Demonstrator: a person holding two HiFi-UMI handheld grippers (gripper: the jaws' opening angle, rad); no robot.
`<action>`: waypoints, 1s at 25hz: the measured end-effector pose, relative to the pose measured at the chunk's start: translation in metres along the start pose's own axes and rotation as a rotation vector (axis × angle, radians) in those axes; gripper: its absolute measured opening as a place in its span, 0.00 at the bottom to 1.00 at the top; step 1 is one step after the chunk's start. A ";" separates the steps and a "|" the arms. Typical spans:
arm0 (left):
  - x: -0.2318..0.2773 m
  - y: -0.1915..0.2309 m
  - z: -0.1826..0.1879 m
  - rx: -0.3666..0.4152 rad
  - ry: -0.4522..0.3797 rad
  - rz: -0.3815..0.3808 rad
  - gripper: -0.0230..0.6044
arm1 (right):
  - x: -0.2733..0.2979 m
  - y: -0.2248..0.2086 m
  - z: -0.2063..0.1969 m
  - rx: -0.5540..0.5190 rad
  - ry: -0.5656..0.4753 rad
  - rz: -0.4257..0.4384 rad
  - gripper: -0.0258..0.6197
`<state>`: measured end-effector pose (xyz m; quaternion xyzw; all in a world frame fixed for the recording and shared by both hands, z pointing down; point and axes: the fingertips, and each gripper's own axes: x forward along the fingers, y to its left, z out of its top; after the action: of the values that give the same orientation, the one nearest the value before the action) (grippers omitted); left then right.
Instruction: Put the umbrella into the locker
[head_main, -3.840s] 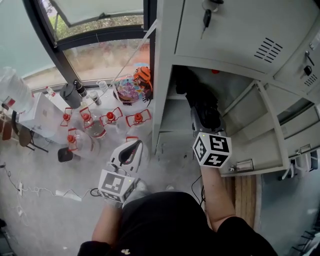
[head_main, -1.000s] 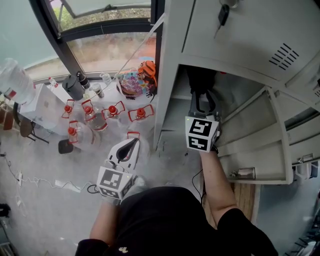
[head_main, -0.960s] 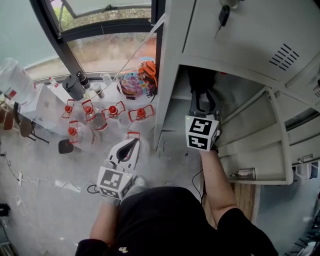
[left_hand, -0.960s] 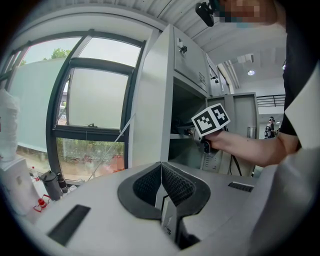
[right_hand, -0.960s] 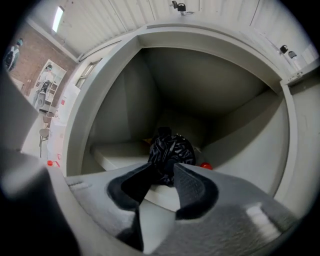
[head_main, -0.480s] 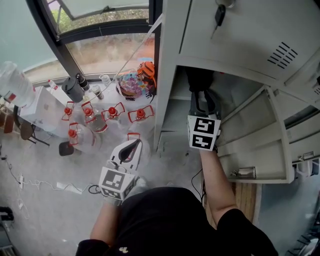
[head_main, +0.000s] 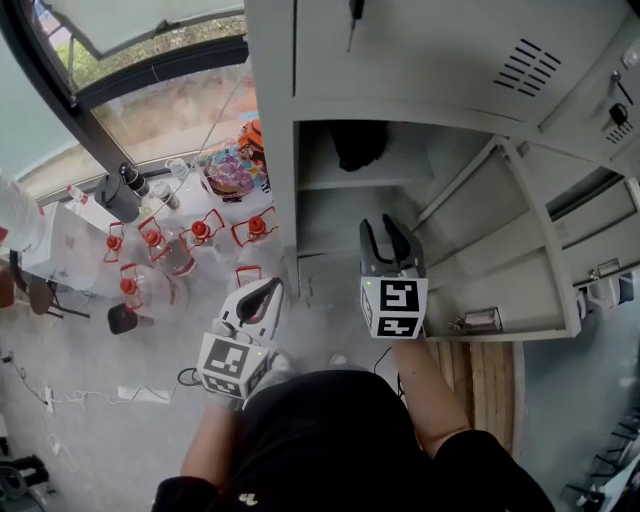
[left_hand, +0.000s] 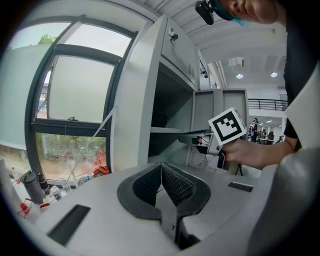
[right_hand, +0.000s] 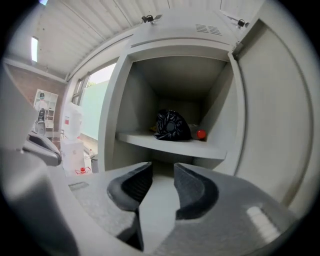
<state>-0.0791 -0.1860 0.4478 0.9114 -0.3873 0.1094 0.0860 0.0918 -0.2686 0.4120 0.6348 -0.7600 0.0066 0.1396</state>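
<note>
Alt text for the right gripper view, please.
A folded black umbrella lies on the shelf of the open grey metal locker. The right gripper, jaws slightly apart and empty, points at it from outside.

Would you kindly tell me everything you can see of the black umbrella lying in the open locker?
The umbrella is folded into a crumpled black bundle of glossy fabric with a faint pattern. It is seen roughly end-on, so its length cannot be judged. It lies on the shelf of the open locker, toward the back and near the middle. A small red-capped thing sits close at its right; whether they touch is unclear. Nothing else touches it.
</note>
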 end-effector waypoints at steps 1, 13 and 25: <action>0.003 -0.003 -0.002 0.000 0.004 -0.013 0.06 | -0.006 0.001 -0.004 0.011 0.000 0.009 0.24; 0.032 -0.048 -0.025 0.003 0.063 -0.177 0.06 | -0.080 0.002 -0.055 0.156 0.020 0.074 0.21; 0.038 -0.081 -0.040 0.031 0.094 -0.276 0.06 | -0.117 -0.006 -0.088 0.190 0.057 0.066 0.16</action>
<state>0.0001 -0.1467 0.4905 0.9512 -0.2520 0.1449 0.1040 0.1332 -0.1408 0.4697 0.6193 -0.7721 0.1013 0.1002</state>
